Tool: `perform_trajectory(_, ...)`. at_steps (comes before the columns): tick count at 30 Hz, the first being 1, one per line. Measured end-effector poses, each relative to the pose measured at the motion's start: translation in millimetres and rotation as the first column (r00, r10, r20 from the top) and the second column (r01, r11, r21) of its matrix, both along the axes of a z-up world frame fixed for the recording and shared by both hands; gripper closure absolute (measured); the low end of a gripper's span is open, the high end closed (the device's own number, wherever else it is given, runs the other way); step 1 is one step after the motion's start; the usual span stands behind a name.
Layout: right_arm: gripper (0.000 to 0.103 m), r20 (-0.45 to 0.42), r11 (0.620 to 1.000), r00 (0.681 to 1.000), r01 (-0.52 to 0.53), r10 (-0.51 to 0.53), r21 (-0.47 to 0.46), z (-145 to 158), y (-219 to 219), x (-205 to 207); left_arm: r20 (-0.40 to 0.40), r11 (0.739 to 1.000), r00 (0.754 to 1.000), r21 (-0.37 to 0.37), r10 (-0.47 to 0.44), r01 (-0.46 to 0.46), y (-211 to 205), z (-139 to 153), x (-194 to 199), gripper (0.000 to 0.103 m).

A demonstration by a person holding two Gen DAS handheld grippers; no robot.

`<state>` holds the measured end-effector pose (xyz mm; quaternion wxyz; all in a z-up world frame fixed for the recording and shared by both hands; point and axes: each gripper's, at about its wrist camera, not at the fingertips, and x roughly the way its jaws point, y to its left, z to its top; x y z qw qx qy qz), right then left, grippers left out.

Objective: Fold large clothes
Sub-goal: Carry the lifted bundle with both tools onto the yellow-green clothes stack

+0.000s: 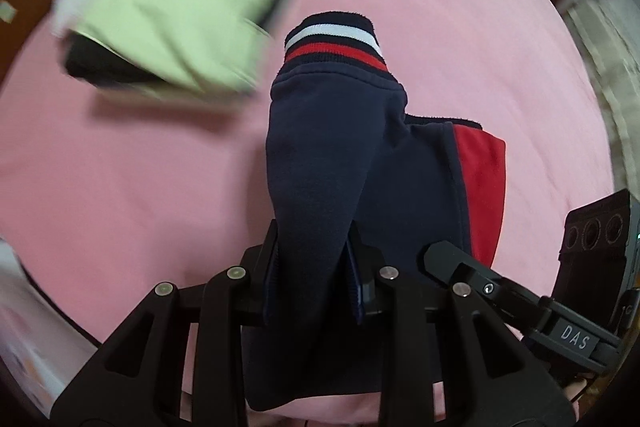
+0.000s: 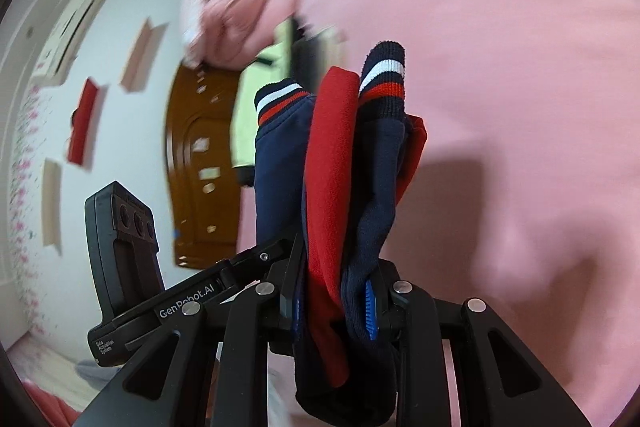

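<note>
A navy garment [image 1: 320,155] with red panels and a cuff striped white and red hangs above the pink bed. My left gripper [image 1: 314,275] is shut on a thick fold of its navy cloth, and the striped cuff [image 1: 334,39] stands out beyond the jaws. The right gripper's black finger shows at the lower right of the left wrist view. My right gripper [image 2: 334,301] is shut on a bunch of the same garment [image 2: 332,163], red and navy layers pressed between the blue pads [image 2: 370,311]. Two striped cuffs stick up past it.
A folded pale green garment [image 1: 168,23] with dark trim lies blurred on the pink bedsheet [image 1: 120,187] at the upper left. A pink pillow [image 2: 236,23] sits near the brown headboard [image 2: 204,163]. A white wall with shelves fills the left of the right wrist view.
</note>
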<state>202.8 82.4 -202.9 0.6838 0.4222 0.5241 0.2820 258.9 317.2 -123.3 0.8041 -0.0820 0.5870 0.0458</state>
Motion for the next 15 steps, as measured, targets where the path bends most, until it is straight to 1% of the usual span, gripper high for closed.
perform_trajectory(1, 0.081, 0.019, 1.000, 1.000, -0.013, 0.013, 0.014, 8, 28, 14, 0.027, 1.000, 1.000, 0.025, 0.013, -0.014, 18, 10, 6, 0.078)
perform_trajectory(2, 0.081, 0.036, 0.999, 0.999, -0.024, 0.023, 0.022, 16, 45, 25, 0.057, 0.998, 0.998, 0.054, 0.020, -0.023, 33, 20, 15, 0.078)
perform_trajectory(4, 0.081, 0.094, 0.998, 0.994, -0.054, 0.051, 0.033, 34, 98, 51, 0.112, 0.995, 0.993, 0.091, 0.039, -0.049, 65, 40, 32, 0.078)
perform_trajectory(7, 0.081, 0.166, 0.996, 0.984, -0.078, 0.069, 0.045, 63, 148, 87, 0.175, 0.990, 0.983, 0.117, 0.052, -0.073, 116, 67, 52, 0.078)
perform_trajectory(8, 0.081, 0.187, 0.996, 0.980, -0.080, 0.070, 0.049, 72, 149, 97, 0.199, 0.988, 0.979, 0.137, 0.047, -0.075, 129, 77, 62, 0.078)
perform_trajectory(10, 0.081, 0.233, 0.994, 0.970, -0.083, 0.066, 0.066, 93, 176, 122, 0.243, 0.980, 0.970, 0.187, 0.026, -0.073, 150, 97, 81, 0.078)
perform_trajectory(11, 0.081, 0.247, 0.994, 0.967, -0.081, 0.060, 0.077, 101, 178, 131, 0.270, 0.975, 0.963, 0.212, 0.012, -0.072, 155, 105, 93, 0.078)
perform_trajectory(13, 0.081, 0.285, 0.993, 0.958, -0.063, 0.031, 0.103, 120, 201, 157, 0.311, 0.967, 0.950, 0.247, -0.020, -0.061, 167, 120, 115, 0.078)
perform_trajectory(14, 0.081, 0.296, 0.993, 0.955, -0.055, 0.020, 0.109, 126, 205, 165, 0.321, 0.964, 0.946, 0.261, -0.038, -0.050, 173, 123, 129, 0.078)
perform_trajectory(15, 0.081, 0.307, 0.992, 0.952, -0.042, 0.005, 0.116, 129, 214, 181, 0.330, 0.961, 0.942, 0.273, -0.058, -0.037, 180, 124, 143, 0.078)
